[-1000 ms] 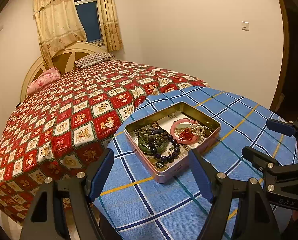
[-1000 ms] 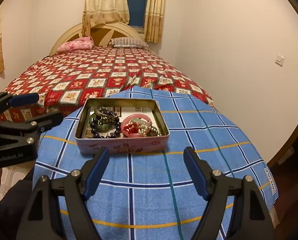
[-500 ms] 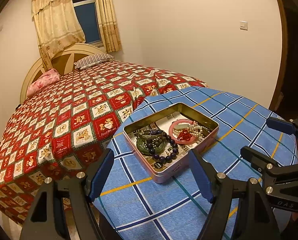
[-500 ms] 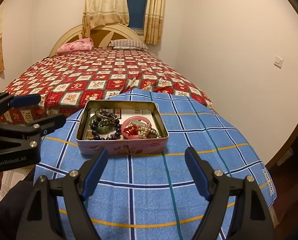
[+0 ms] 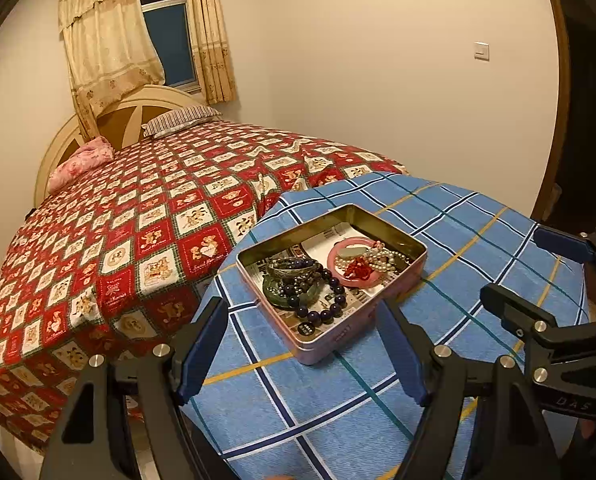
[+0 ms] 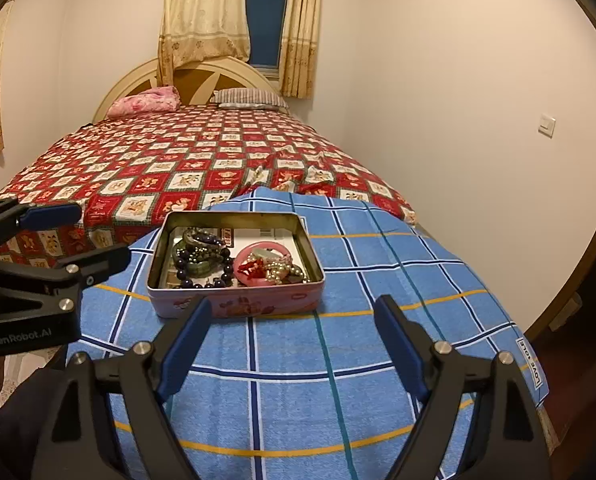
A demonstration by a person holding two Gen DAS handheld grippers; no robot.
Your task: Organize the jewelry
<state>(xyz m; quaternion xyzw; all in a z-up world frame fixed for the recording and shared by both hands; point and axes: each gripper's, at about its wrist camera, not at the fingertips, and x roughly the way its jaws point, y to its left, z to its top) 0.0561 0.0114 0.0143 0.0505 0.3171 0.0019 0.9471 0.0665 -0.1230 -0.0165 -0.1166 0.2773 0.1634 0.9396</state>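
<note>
A pink tin (image 5: 334, 338) (image 6: 258, 305) sits open on the blue checked tablecloth (image 5: 478, 236) (image 6: 378, 272). It holds a dark bead bracelet (image 5: 312, 314) (image 6: 184, 269), a green bangle (image 5: 274, 296), a pink bangle (image 5: 354, 283) (image 6: 266, 245), a string of pearls (image 5: 378, 256) (image 6: 282, 270) and a small red piece. My left gripper (image 5: 300, 311) (image 6: 98, 234) hangs open just short of the tin's near-left corner. My right gripper (image 6: 293, 305) (image 5: 512, 264) faces the tin's long near side. Its jaws are opening, and nothing lies between them.
A bed (image 5: 138, 220) (image 6: 198, 148) with a red patterned cover lies right behind the table. The cloth drops off the table's rounded edge on every side. A plain wall and a wooden door frame (image 5: 562, 120) stand to the right.
The right gripper's fingers have spread slightly wider. Both hands stay where they were, and the tin and jewelry have not moved.
</note>
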